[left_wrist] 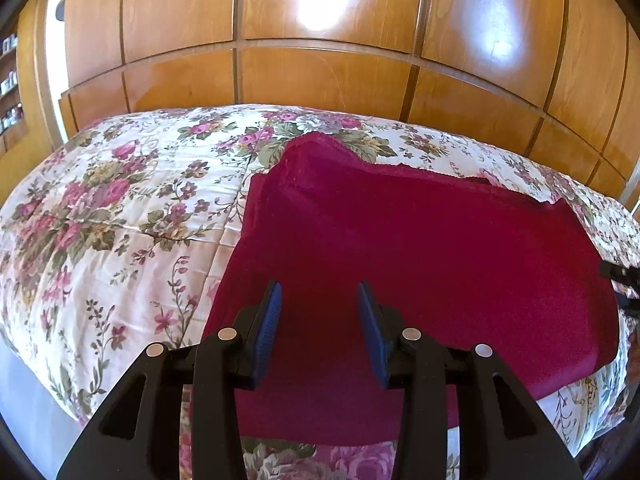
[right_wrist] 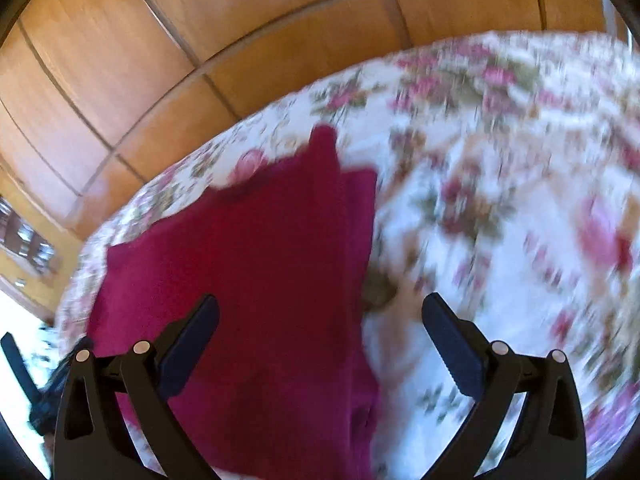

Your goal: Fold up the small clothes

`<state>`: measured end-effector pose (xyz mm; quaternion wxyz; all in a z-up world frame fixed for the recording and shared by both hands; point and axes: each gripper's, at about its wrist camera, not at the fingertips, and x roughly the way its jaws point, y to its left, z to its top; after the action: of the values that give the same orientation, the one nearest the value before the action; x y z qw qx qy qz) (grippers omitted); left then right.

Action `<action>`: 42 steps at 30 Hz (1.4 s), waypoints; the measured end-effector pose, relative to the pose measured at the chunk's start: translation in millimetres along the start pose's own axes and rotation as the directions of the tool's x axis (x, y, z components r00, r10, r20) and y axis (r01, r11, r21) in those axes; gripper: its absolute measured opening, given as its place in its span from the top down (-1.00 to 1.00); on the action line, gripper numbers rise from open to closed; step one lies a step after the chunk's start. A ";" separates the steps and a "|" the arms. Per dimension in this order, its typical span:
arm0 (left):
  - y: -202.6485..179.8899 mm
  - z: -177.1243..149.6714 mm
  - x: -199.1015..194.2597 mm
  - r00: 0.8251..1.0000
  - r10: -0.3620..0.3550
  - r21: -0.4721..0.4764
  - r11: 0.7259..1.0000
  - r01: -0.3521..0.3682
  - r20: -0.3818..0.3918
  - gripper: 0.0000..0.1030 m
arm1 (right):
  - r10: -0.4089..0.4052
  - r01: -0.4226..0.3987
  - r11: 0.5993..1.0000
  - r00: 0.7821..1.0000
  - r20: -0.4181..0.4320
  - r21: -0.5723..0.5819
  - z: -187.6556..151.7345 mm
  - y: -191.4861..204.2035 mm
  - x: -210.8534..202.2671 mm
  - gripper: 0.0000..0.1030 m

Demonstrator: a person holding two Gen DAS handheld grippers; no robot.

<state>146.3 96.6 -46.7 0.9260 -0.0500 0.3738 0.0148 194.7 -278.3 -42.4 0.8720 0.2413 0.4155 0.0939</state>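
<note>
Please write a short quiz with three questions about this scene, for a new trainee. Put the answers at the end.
1. True or false: the left gripper has its jaws closed on the red garment.
2. On what does the red garment lie?
A. a bare wooden table
B. a floral bedspread
C. a grey carpet
3. Fill in the missing word: behind the bed stands a panelled wall of ______.

Key
1. False. The jaws stand apart above the garment and hold nothing; those of the right gripper are open too.
2. B.
3. Wood: the wooden panels fill the background in both wrist views.
</note>
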 end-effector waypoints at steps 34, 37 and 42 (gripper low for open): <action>20.5 -11.7 4.3 0.958 -0.268 -0.099 0.961 0.258 -0.102 0.25 | 0.224 -0.224 0.953 0.974 -0.022 -0.203 3.4 113.7 -36.8 0.54; 25.3 -11.6 8.5 0.947 -0.304 -0.128 0.949 0.290 -0.108 0.25 | 0.266 -0.266 0.923 0.963 -0.040 -0.277 4.5 160.6 -31.9 0.55; 36.9 -8.6 6.8 0.931 -0.348 -0.177 0.928 0.327 -0.105 0.27 | 0.285 -0.307 0.864 0.952 -0.113 -0.400 -9.6 234.3 0.3 0.55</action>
<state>142.9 132.4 -60.5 0.8805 -0.1870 0.4189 -0.1192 196.1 -72.1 69.1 0.8676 0.1102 0.3661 0.3180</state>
